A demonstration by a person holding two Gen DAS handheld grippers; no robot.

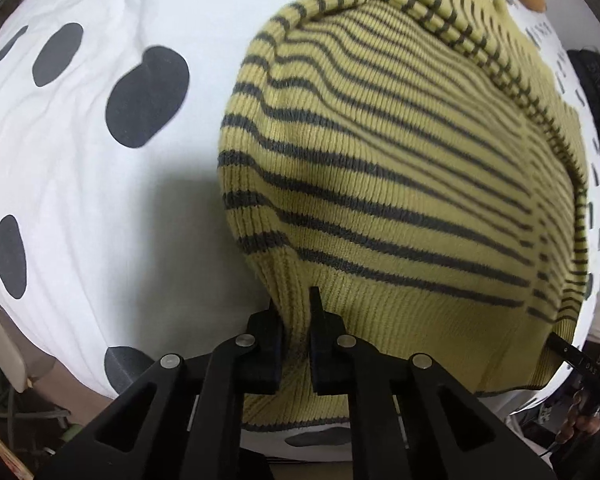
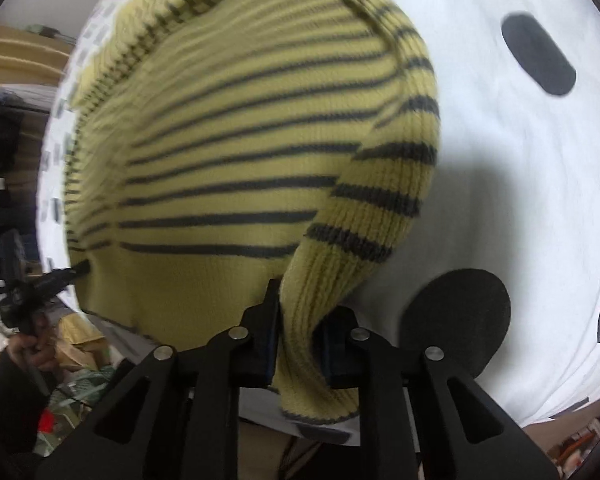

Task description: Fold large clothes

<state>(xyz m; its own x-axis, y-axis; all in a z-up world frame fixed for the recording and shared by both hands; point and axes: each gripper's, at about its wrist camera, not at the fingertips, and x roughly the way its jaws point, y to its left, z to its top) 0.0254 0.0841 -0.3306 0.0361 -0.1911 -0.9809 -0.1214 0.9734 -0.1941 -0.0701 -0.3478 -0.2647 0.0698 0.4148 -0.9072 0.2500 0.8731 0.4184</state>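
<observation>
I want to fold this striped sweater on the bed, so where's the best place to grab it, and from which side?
Grip the striped sweater at the plain ribbed hem's two near corners, coming down from above at the bed's near edge. The hem is thick and bunches easily between pads. Both tongs already do this: the left tongs and the right tongs are shut on hem fabric above the spotted sheet.

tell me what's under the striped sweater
The yellow striped sweater lies on a white cover with dark spots, which shows all around it. What the cover looks like directly beneath the knit is hidden.
</observation>
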